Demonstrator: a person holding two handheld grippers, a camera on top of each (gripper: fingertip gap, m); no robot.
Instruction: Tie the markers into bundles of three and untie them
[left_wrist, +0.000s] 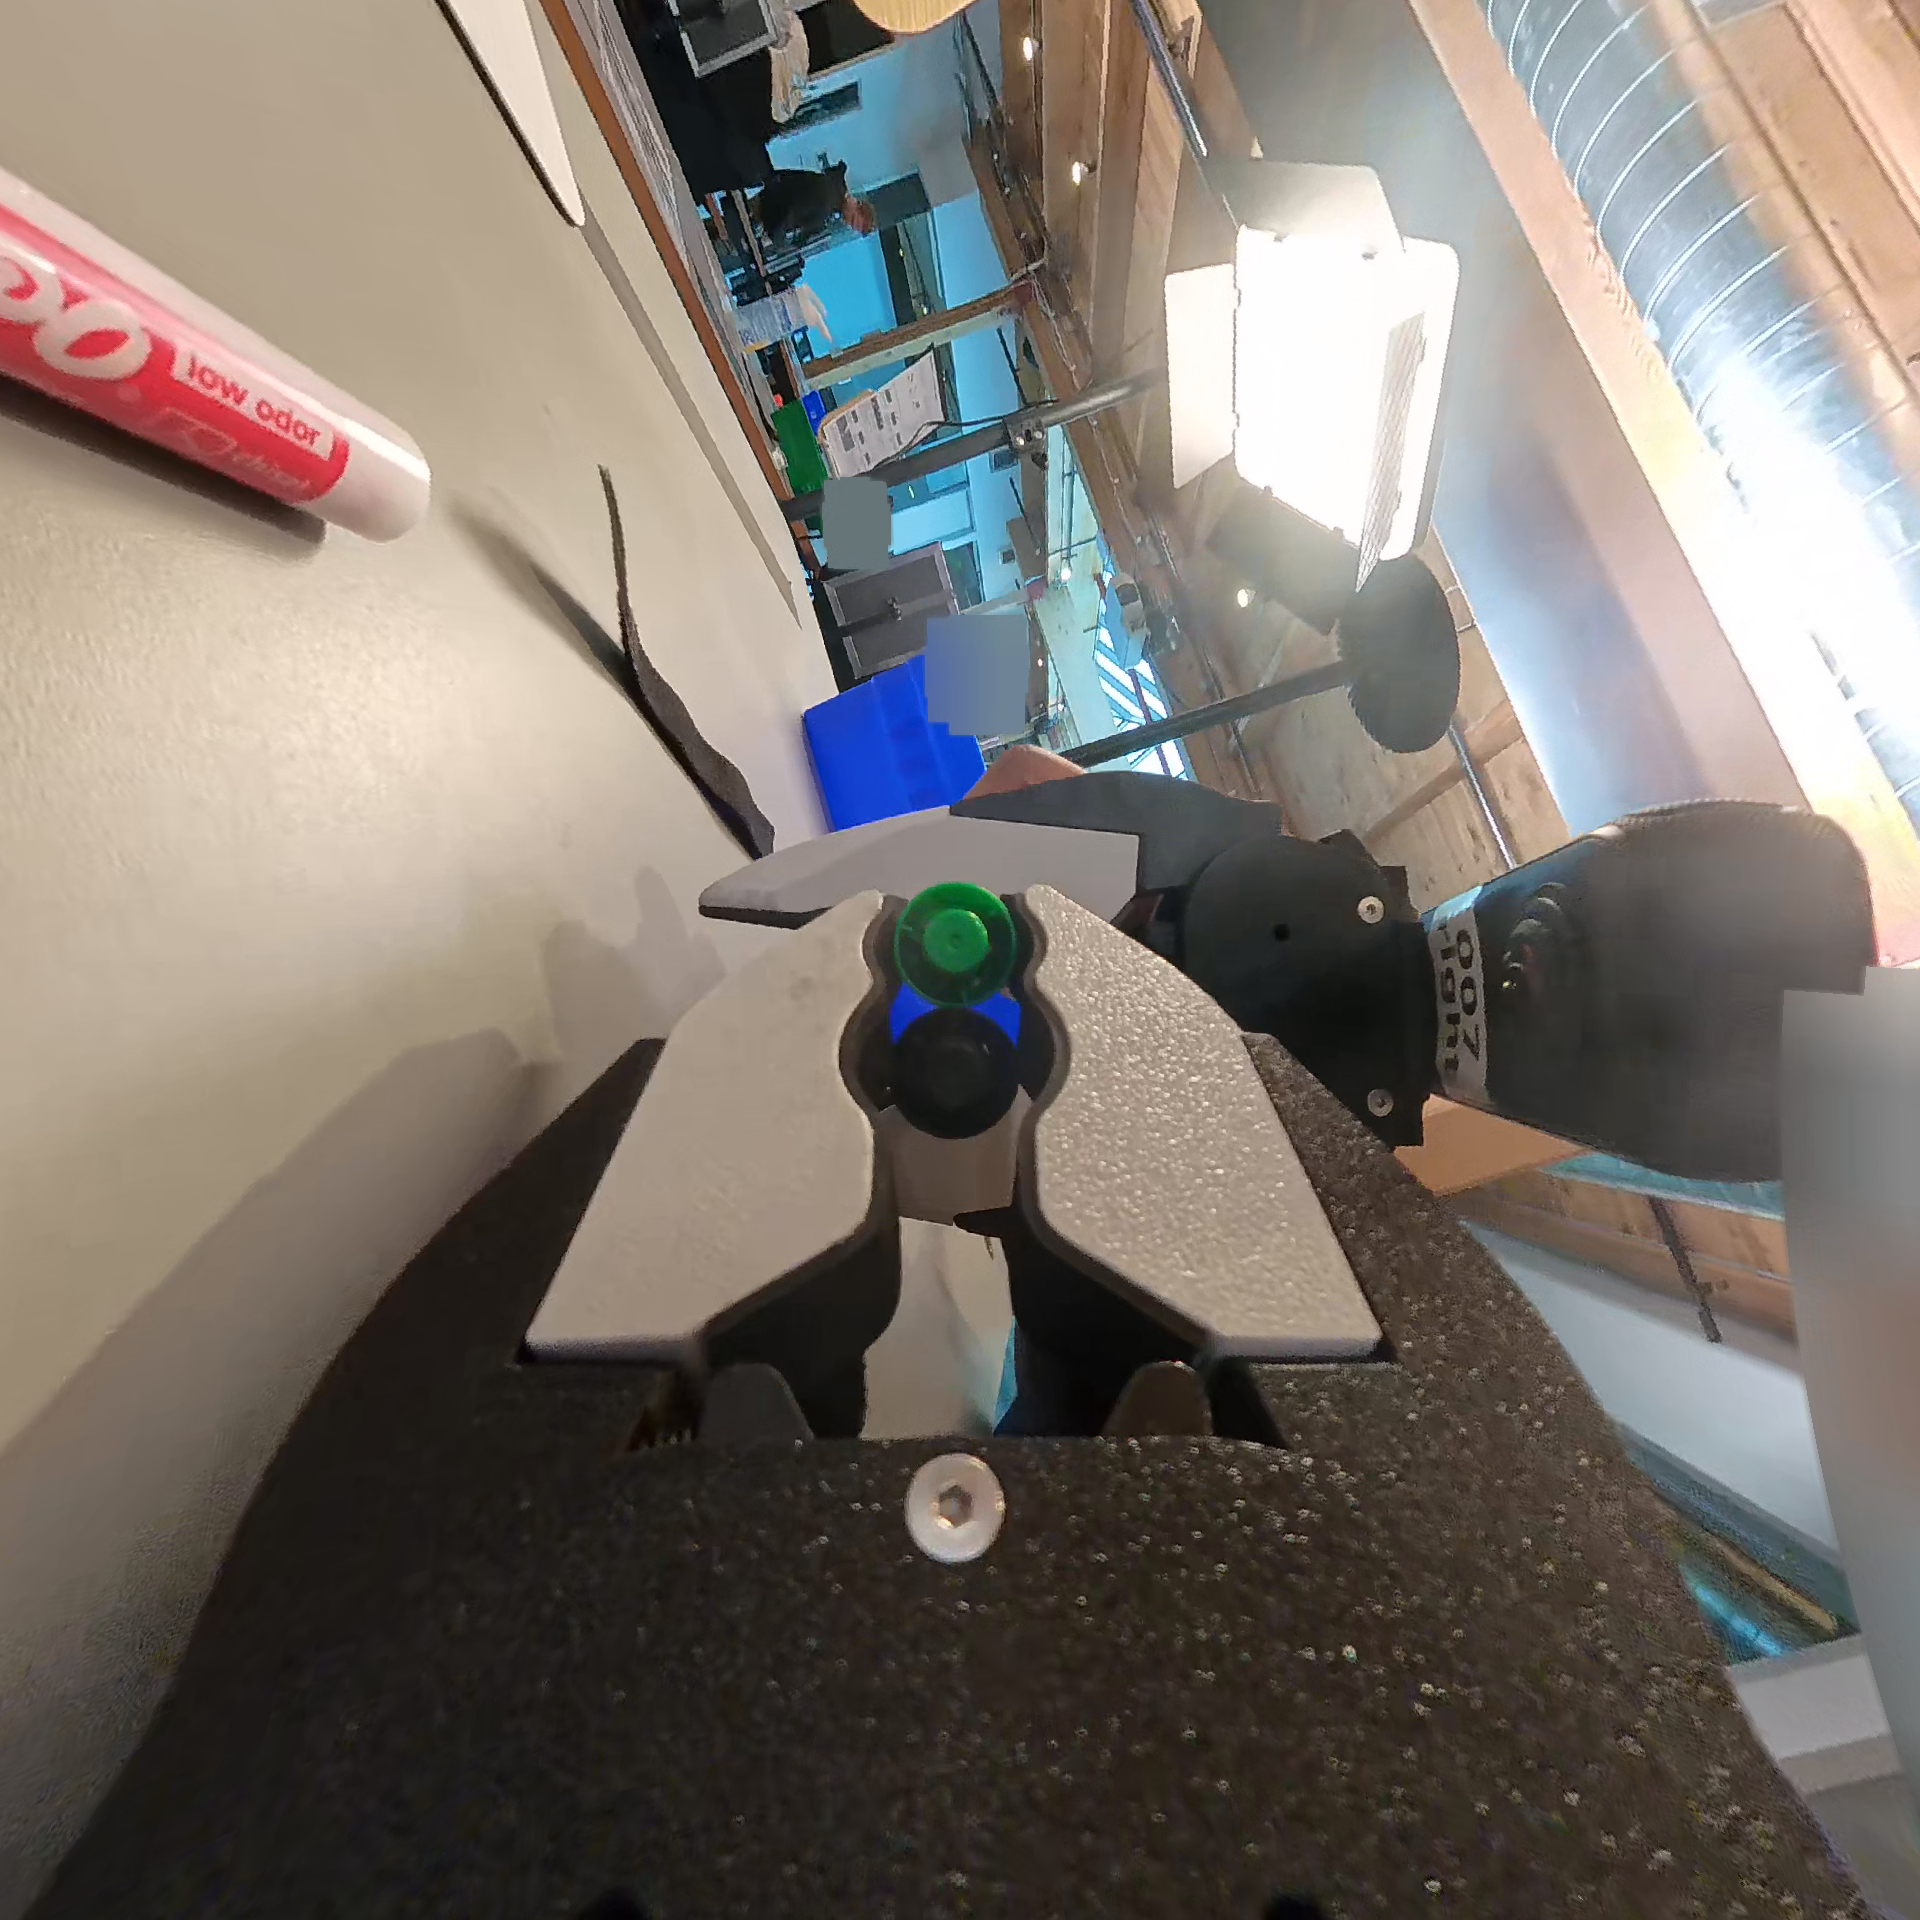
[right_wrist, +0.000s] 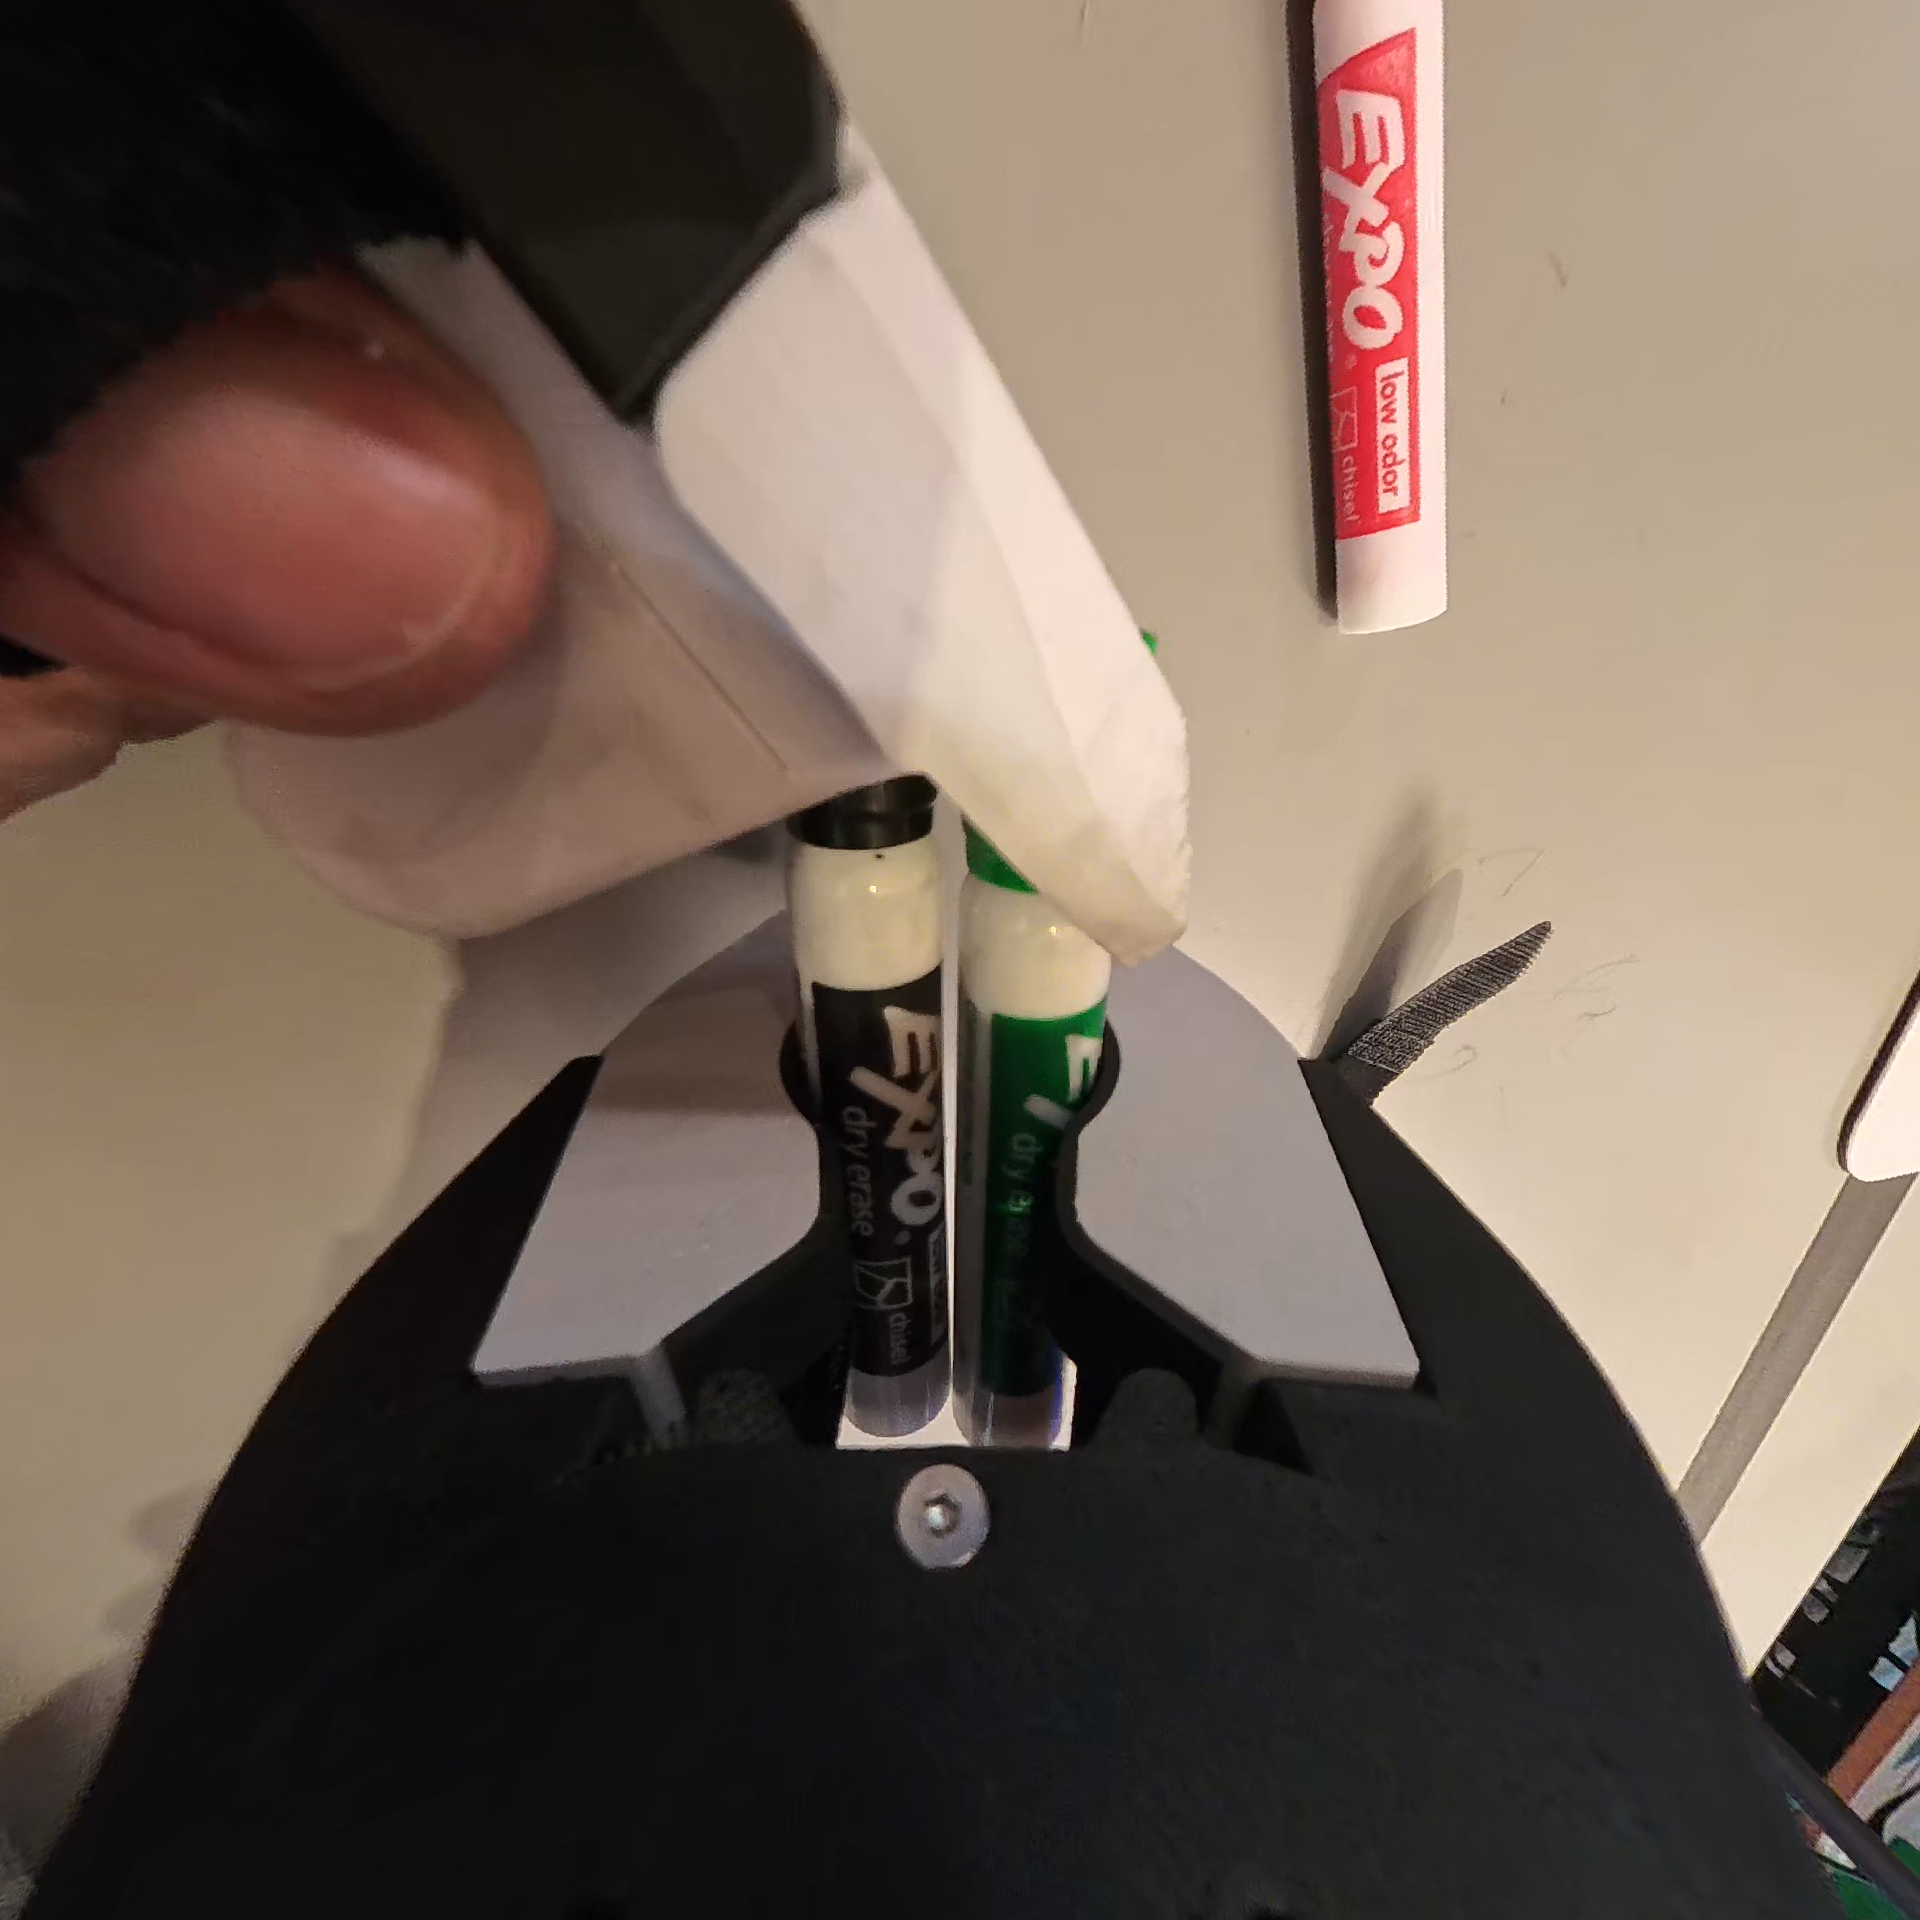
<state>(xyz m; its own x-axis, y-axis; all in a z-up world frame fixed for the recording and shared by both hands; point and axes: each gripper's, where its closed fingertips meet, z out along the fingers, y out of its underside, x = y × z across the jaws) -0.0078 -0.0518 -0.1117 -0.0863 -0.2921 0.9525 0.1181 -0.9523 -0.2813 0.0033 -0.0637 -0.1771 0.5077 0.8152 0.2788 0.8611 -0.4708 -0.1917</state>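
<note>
My left gripper is shut on the cap ends of a green marker and a black marker, seen end-on and stacked between its pads. A blue patch shows between them; I cannot tell what it is. In the right wrist view my right gripper is shut on the barrels of the black marker and the green marker, side by side just above the table. The left gripper's white fingers cover the caps from the upper left. The right gripper's grey finger shows behind the left fingertips.
A red marker lies loose on the pale table, also in the left wrist view. A black hook-and-loop strap lies right of my right gripper and shows in the left wrist view. A white board's edge is at far right.
</note>
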